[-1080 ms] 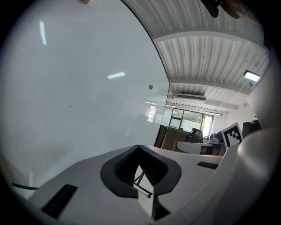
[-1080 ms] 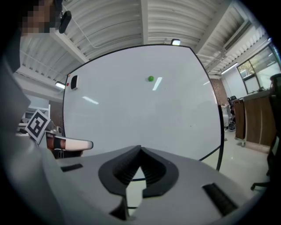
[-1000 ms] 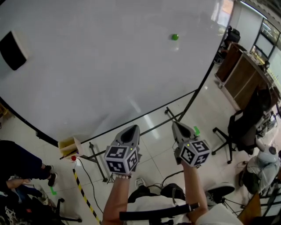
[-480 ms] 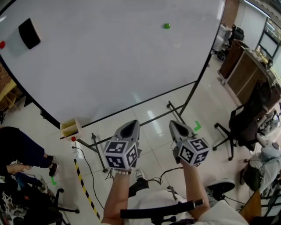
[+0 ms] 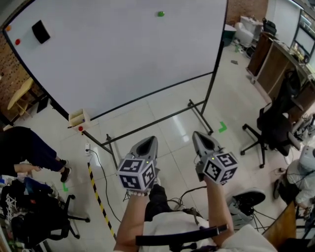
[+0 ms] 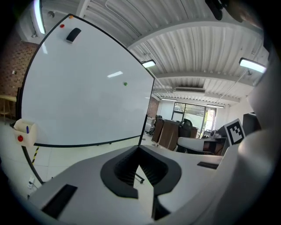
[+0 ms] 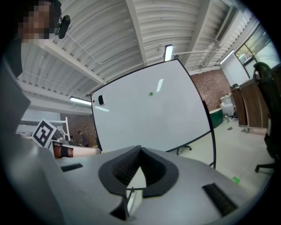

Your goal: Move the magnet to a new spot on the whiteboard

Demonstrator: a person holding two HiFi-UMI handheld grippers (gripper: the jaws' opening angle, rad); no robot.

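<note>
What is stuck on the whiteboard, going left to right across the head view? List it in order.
orange magnet → red magnet → black eraser → green magnet

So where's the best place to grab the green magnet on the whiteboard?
By its sides, coming straight at the whiteboard: the green magnet is a small round dot flat on the upright board, so likely only its rim stands proud. Finer shape unclear.
</note>
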